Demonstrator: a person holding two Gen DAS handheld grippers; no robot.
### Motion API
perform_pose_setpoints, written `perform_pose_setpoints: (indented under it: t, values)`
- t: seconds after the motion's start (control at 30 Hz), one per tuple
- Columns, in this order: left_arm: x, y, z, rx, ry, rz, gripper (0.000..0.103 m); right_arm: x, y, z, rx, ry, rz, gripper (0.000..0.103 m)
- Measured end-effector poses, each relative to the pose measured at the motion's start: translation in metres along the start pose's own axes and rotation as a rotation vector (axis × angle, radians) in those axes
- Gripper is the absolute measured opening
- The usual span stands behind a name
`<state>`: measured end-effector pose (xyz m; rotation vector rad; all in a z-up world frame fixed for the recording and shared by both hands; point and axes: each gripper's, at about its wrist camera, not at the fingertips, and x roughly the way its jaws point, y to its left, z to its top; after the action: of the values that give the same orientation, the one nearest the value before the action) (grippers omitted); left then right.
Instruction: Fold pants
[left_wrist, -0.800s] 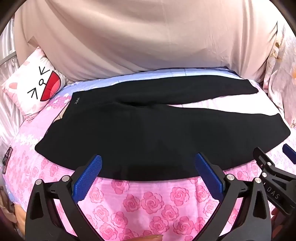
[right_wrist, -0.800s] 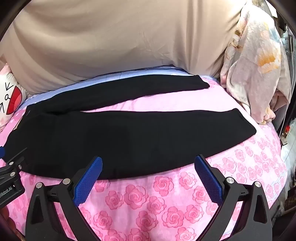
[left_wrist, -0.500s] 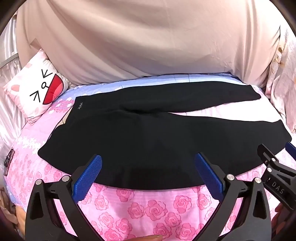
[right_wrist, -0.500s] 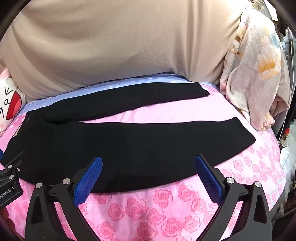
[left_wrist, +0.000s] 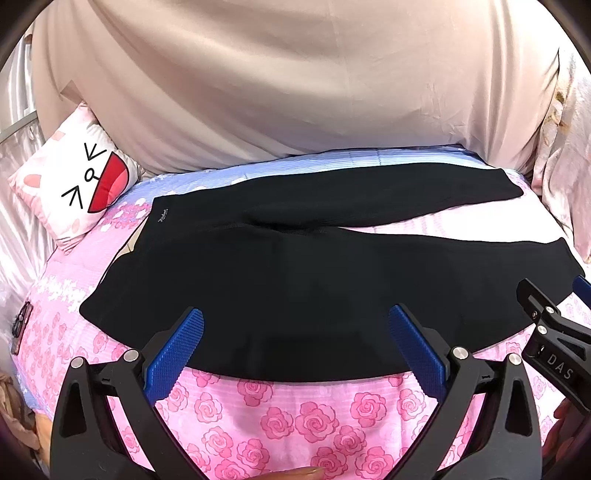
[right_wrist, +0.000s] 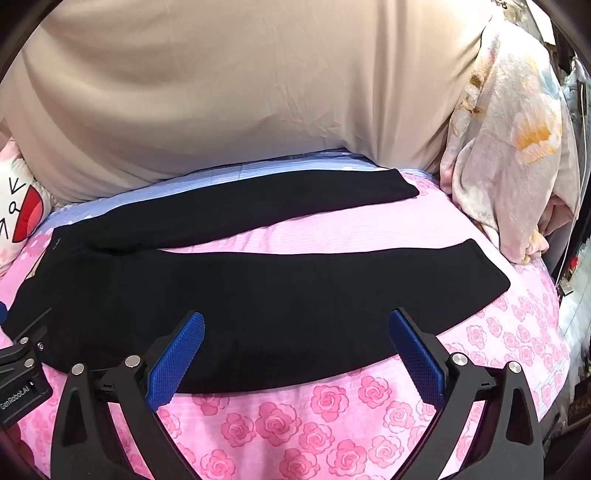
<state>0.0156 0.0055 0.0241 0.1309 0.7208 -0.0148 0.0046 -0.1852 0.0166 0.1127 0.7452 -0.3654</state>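
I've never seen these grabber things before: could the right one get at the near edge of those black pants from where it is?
Probably yes. The right gripper is open, its jaws spread wide above the near edge of the black pants, which lie flat on the pink rose bedspread. Nothing lies between them.

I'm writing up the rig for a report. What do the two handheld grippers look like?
Both look alike: the left gripper and right gripper have black plastic A-shaped arms with silver round pivot bolts, each ending in a flat blue finger pad with a fine ribbed texture. White lettering marks the bodies: "DAS" on the right one, "GenRobot.AI" on the left.
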Motion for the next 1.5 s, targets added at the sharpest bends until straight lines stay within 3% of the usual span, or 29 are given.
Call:
perform_pose_setpoints:
  t: [1.5]
  values:
    - [0.0, 0.015, -0.021, -0.019, 0.031, 0.025, 0.098, -0.005, 0.034, -0.007, -0.043, 0.014, 0.031, 0.098]
